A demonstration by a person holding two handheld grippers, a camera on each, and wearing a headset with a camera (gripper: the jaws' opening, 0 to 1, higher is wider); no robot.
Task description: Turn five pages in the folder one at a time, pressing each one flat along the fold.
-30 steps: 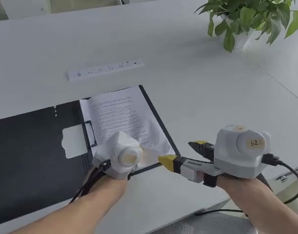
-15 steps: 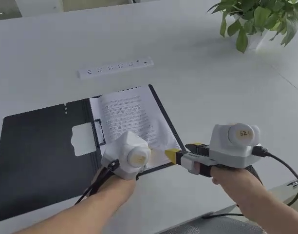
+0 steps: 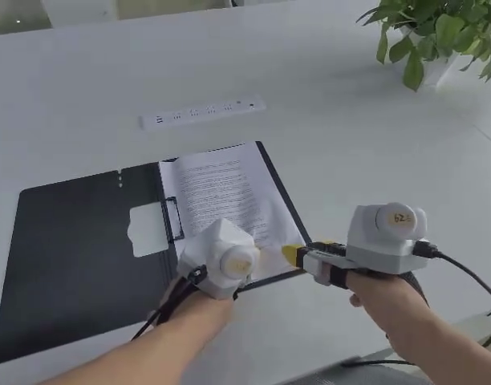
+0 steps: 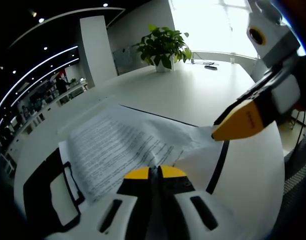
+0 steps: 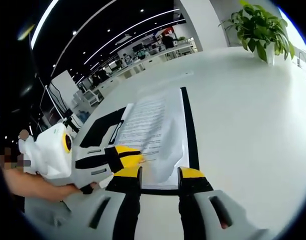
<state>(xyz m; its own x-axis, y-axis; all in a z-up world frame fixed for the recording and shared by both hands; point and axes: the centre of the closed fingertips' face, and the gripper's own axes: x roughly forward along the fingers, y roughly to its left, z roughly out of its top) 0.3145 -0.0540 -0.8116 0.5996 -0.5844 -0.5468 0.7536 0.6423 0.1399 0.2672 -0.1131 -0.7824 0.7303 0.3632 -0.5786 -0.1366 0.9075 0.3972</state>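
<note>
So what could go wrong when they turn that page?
1. The page has a curled corner sitting between the open jaws of the right gripper. Pinching it there might crease or tear it.
2. The shut left gripper sits on the same page near its bottom edge. If it presses down while the right one lifts, the paper could wrinkle or rip.

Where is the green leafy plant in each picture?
Head view: the plant is in the top right corner.
Left gripper view: the plant is at the top middle, far beyond the paper.
Right gripper view: the plant is at the top right.
Shared landmark: the printed page in the black folder lies nearer than the plant in every view.
</note>
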